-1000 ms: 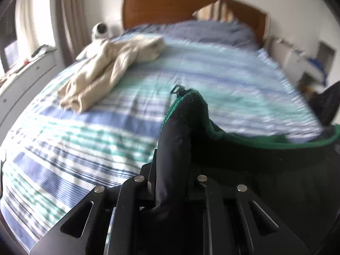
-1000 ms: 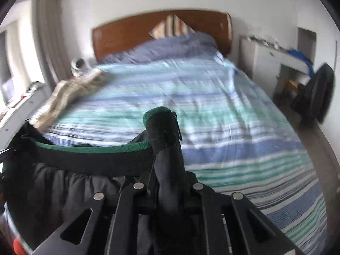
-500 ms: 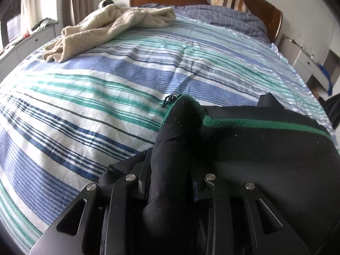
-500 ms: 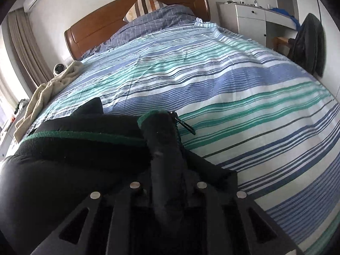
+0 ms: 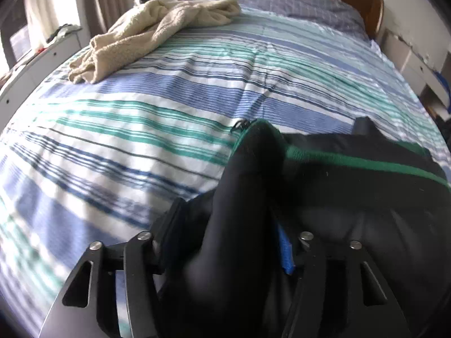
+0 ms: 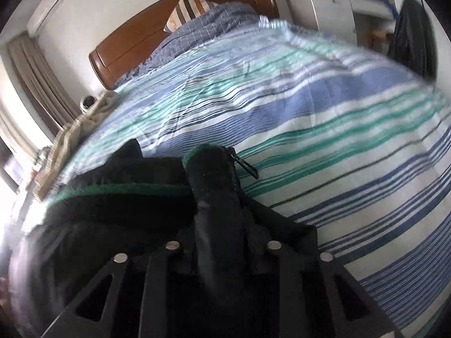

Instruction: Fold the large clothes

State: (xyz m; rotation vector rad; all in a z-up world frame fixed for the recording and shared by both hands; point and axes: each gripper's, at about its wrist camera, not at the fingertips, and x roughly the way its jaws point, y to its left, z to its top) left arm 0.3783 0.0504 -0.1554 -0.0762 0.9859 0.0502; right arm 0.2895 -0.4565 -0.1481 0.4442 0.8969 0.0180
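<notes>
Black jacket [image 5: 352, 186] now lower onto bed [image 5: 169, 107]

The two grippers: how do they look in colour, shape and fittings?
The left gripper and the right gripper look alike: black angular frames with triangular cut-outs and round silver bolt heads in a row. On the left one a blue strip shows beside a finger. The fingers are mostly covered by cloth. No cables, markings or sleeves are visible.

A bed [image 5: 197, 90] with a striped cover carries a black jacket [image 5: 352, 186], a cream blanket [image 5: 146, 33] and pillows [image 6: 208, 25].
</notes>
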